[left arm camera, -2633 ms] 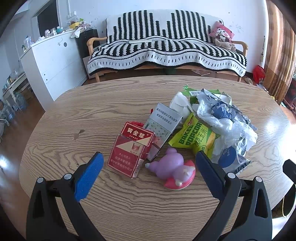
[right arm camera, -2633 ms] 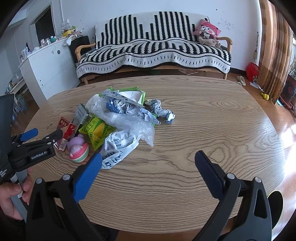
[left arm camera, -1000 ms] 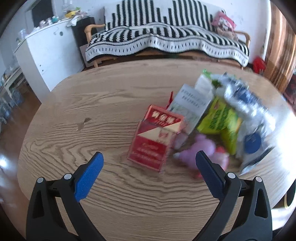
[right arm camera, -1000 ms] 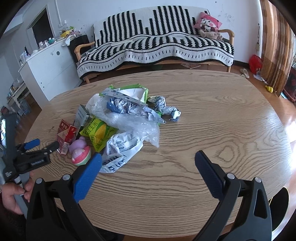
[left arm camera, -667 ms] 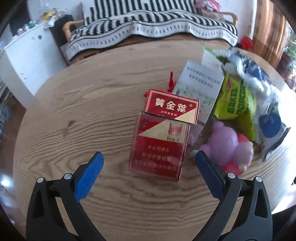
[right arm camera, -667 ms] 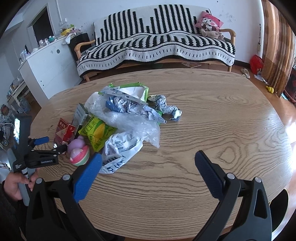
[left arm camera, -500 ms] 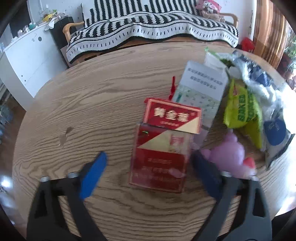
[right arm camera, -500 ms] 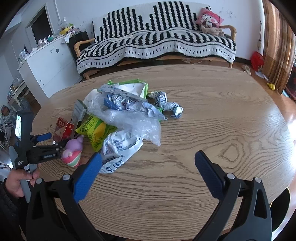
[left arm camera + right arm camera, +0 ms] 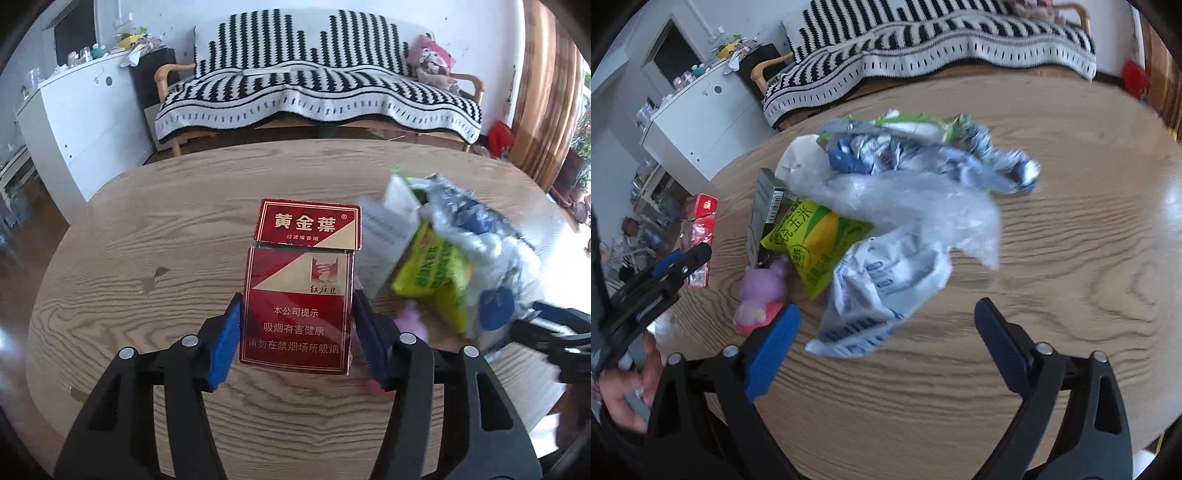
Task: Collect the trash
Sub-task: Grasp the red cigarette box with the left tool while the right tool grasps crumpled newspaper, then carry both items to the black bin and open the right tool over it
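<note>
Over wooden table (image 9: 110, 280), left hand-held gripper (image 9: 297, 332) clamps red cigarette pack (image 9: 299, 310).

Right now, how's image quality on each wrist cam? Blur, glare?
Left wrist: red pack sharp between the left gripper pads; trash pile at right smeared. Right wrist: motion blur all over, bag print barely readable, window glare on the table at right. Fisheye bending in both.
</note>
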### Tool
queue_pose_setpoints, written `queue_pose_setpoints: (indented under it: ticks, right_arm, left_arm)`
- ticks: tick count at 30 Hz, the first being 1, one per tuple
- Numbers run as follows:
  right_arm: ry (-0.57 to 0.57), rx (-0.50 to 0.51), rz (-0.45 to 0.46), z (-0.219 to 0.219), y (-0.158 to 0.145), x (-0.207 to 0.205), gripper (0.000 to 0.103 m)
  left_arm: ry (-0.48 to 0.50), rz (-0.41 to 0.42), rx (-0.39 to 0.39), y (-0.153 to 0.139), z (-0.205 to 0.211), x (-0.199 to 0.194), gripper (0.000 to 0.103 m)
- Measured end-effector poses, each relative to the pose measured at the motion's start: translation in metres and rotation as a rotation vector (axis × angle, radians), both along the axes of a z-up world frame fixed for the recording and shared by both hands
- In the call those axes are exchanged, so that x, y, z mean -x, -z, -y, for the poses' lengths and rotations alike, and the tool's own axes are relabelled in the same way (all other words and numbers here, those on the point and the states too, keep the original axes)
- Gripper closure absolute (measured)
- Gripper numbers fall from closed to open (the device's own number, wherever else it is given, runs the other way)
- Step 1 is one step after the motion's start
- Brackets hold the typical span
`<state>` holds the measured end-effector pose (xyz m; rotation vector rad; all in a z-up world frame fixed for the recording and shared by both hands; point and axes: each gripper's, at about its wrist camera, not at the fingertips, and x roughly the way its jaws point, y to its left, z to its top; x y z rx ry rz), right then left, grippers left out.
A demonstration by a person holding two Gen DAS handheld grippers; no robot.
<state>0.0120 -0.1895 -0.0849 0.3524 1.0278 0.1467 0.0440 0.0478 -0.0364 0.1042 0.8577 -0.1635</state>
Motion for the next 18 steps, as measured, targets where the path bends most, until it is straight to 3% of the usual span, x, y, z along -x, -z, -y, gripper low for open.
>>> queue_pose_setpoints:
  ticks: [1, 2, 5, 11, 14, 18]
  right_arm:
    - [-0.001, -0.015, -0.019, 0.0, 0.004, -0.003, 0.044]
    - [-0.006, -0.058, -0.03, 0.001, 0.006, -0.005, 0.053]
    - [-0.016, -0.063, 0.002, 0.004, -0.007, 0.003, 0.063]
    - [-0.082, -0.122, 0.142, 0.024, -0.054, 0.037, 0.065]
    - [-0.058, -0.207, 0.151, 0.057, -0.063, 0.053, 0.065]
    - [0.074, -0.11, 0.177, 0.117, -0.077, 0.084, 0.065]
  left_arm:
    - [0.008, -0.001, 0.007, -0.002, 0.005, 0.001, 0.046]
    - [0.015, 0.0, 0.01, -0.003, 0.007, 0.002, 0.046]
    - [0.033, 0.016, -0.001, -0.007, 0.02, 0.009, 0.046]
    - [0.061, 0.009, 0.06, -0.014, 0.047, 0.015, 0.046]
    - [0.082, 0.019, 0.079, -0.019, 0.067, 0.021, 0.046]
    - [0.145, 0.028, 0.106, -0.025, 0.106, 0.034, 0.046]
